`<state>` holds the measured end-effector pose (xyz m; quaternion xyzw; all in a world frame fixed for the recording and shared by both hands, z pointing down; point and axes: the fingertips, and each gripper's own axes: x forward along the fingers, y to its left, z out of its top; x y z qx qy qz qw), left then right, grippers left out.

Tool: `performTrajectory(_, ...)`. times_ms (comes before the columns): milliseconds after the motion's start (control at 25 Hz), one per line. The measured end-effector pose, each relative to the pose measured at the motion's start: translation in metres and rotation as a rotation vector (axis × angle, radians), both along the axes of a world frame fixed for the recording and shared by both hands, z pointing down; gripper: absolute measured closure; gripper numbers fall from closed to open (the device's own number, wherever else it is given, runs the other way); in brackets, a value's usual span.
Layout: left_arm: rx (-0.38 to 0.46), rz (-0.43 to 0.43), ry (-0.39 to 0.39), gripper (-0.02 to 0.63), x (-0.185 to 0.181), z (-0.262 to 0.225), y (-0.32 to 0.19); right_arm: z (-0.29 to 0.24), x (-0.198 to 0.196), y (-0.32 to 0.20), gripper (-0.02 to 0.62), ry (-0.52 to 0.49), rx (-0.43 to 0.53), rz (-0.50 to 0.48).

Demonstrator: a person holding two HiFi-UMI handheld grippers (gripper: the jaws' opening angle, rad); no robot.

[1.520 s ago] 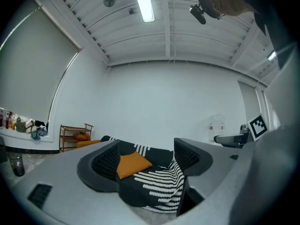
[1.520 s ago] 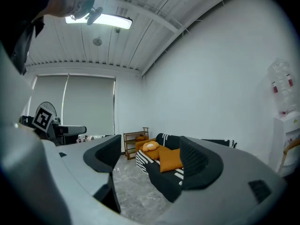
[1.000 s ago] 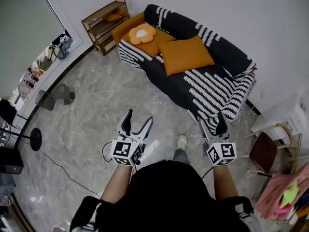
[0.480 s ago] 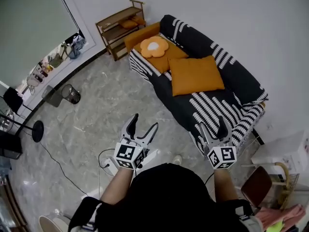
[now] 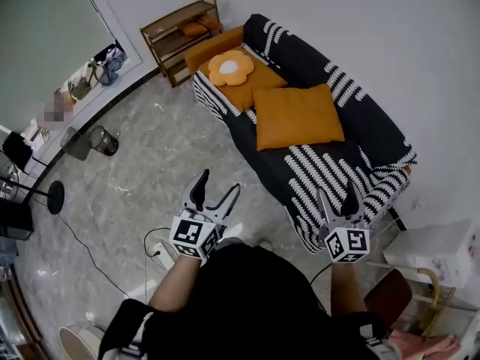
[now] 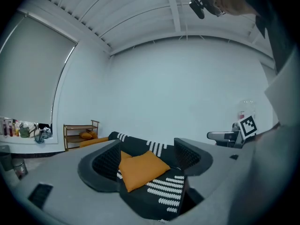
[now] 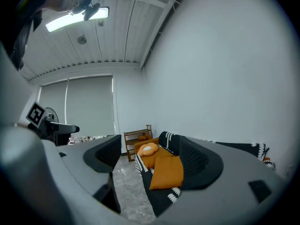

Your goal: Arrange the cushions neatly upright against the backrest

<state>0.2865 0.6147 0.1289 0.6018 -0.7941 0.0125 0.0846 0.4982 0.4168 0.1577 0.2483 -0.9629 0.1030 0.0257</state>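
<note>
Home living room: striped sofa [image 5: 330, 148], orange cushions [image 5: 296, 116], wooden shelf [image 5: 176, 36], marble floor [image 5: 142, 178].

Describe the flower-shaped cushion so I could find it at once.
Find the black sofa with white stripes. At its far end, nearest the wooden shelf, the flower cushion lies on a plain orange cushion. Unlike that one and the larger orange cushion beside it, it has rounded petals and a white centre.
</note>
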Motion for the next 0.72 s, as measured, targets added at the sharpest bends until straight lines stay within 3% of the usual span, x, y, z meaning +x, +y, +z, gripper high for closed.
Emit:
performTrajectory(320, -0.027, 0.044, 0.006, 0.239, -0.031, 0.021, -0.032, 0.02, -0.008, -0.025, 0.196, 0.035, -0.025, 0.078)
performTrajectory(560, 0.002, 0.09, 0.008, 0.239, -0.092, 0.029, -0.093, 0.01, -0.041, -0.066, 0.196, 0.042, 0.001, 0.166)
performTrajectory(720, 0.029, 0.105, -0.012, 0.239, -0.136, 0.02, -0.134, -0.003, -0.086, -0.1, 0.196, 0.049, 0.035, 0.172)
